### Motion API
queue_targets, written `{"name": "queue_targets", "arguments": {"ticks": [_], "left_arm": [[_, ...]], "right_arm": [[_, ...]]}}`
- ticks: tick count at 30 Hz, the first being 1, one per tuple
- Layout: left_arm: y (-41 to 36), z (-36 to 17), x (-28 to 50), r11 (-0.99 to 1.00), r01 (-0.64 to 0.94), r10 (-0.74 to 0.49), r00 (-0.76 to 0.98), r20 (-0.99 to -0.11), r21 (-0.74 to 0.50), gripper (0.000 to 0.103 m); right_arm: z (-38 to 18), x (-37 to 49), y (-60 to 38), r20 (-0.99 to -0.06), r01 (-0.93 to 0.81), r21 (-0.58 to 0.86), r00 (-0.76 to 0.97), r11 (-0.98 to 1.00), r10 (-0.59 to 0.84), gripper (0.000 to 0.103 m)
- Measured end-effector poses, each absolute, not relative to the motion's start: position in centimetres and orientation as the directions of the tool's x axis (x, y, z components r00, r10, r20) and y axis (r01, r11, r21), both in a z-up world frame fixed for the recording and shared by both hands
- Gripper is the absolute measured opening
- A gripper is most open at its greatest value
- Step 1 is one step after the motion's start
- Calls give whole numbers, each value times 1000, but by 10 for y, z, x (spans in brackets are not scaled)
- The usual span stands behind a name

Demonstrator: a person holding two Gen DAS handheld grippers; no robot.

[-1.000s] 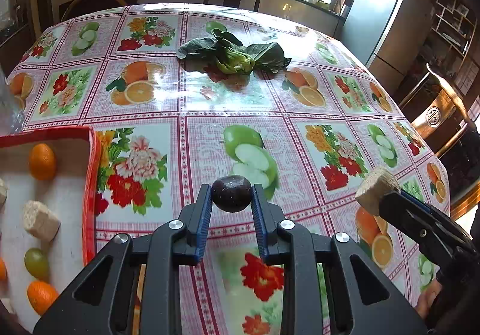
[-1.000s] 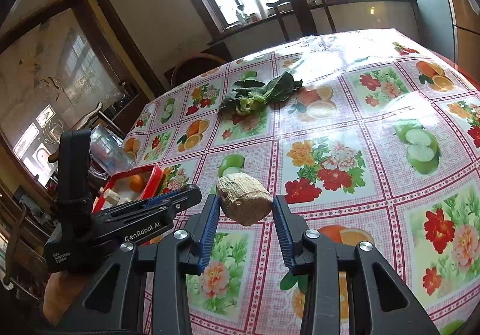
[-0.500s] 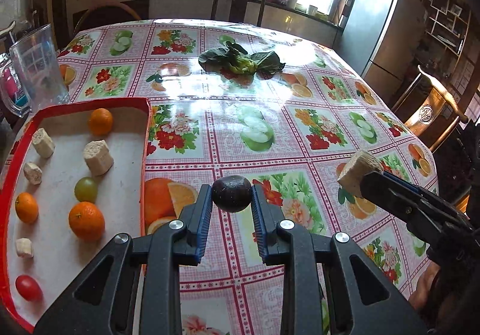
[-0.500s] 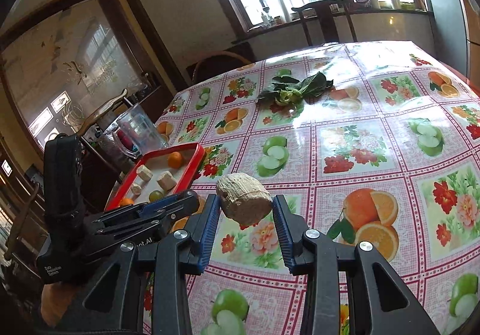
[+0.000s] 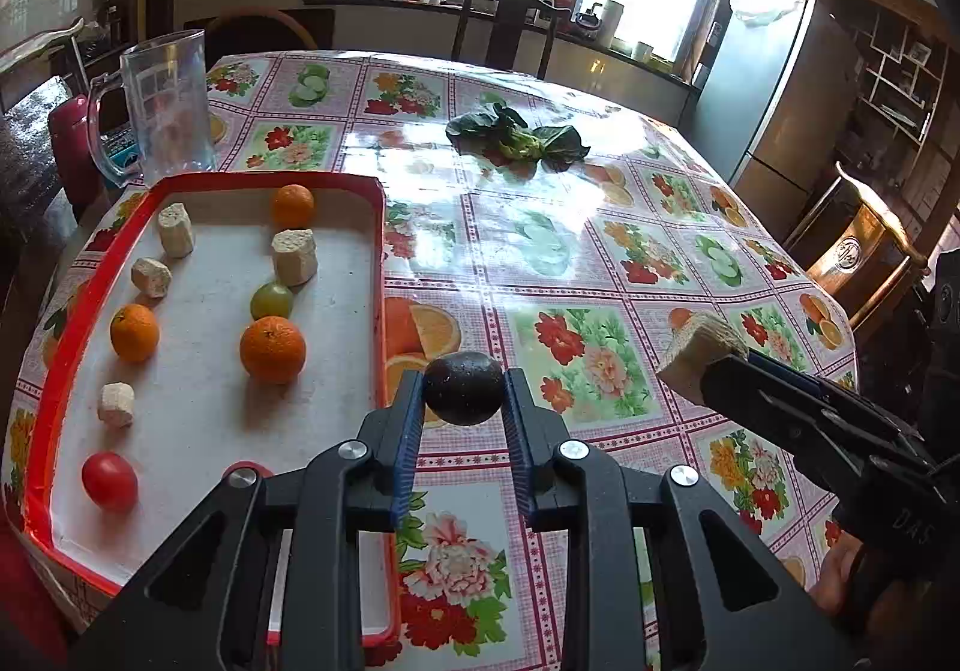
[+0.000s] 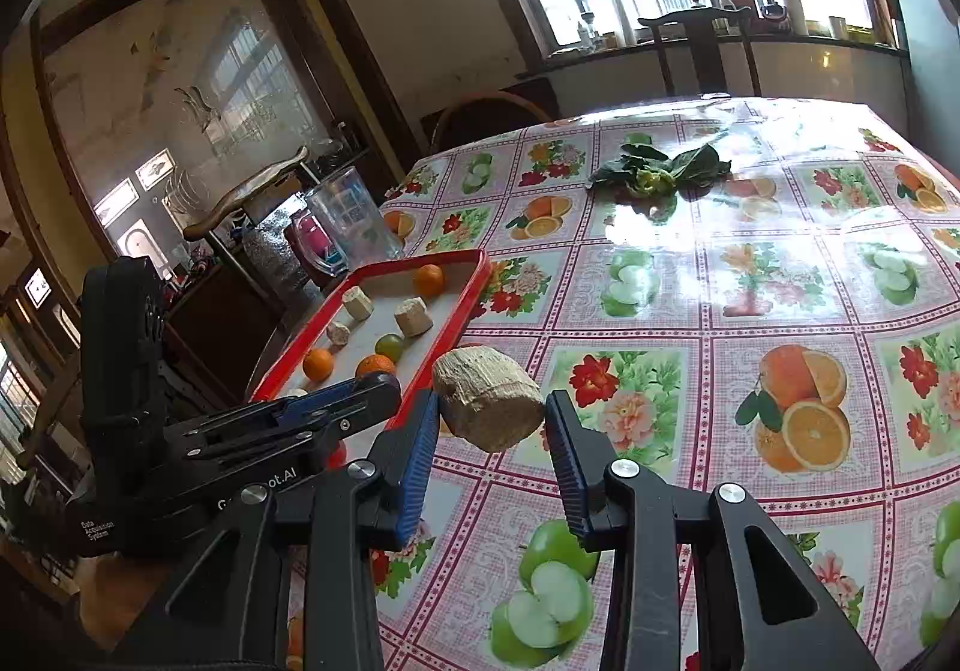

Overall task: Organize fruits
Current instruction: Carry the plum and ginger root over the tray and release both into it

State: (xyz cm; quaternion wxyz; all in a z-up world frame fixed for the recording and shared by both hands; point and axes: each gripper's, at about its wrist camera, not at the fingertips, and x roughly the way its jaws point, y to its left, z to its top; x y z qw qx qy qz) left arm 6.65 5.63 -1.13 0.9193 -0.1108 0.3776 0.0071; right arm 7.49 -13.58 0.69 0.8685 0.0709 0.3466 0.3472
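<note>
My left gripper (image 5: 463, 401) is shut on a dark round fruit (image 5: 463, 388) and holds it above the right rim of a red tray (image 5: 379, 275). The tray holds oranges (image 5: 272, 349), a green fruit (image 5: 271, 299), a red fruit (image 5: 109, 480) and several pale beige chunks (image 5: 294, 255). My right gripper (image 6: 489, 422) is shut on a pale beige chunk (image 6: 487, 404), held above the tablecloth to the right of the tray (image 6: 474, 287). The right gripper also shows in the left wrist view (image 5: 699, 365), the left gripper in the right wrist view (image 6: 366, 395).
A clear plastic jug (image 5: 162, 101) stands behind the tray. Leafy greens (image 5: 519, 137) lie farther back on the floral tablecloth (image 5: 600, 263). Chairs (image 5: 504, 29) stand around the table and a fridge (image 5: 774, 89) is at the right.
Both grippers have drawn back and to the left with their loads. The tray, earlier at the left edge, is now wholly in view beside the left gripper.
</note>
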Motion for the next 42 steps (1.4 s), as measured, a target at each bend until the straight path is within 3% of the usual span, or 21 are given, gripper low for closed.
{"name": "queue_targets", "arguments": {"ticks": [42], "left_arm": [[173, -28, -34, 908, -332, 74, 726, -684, -255, 24]], "right_arm": [[-14, 27, -25, -636, -717, 313, 330, 624, 698, 37]]}}
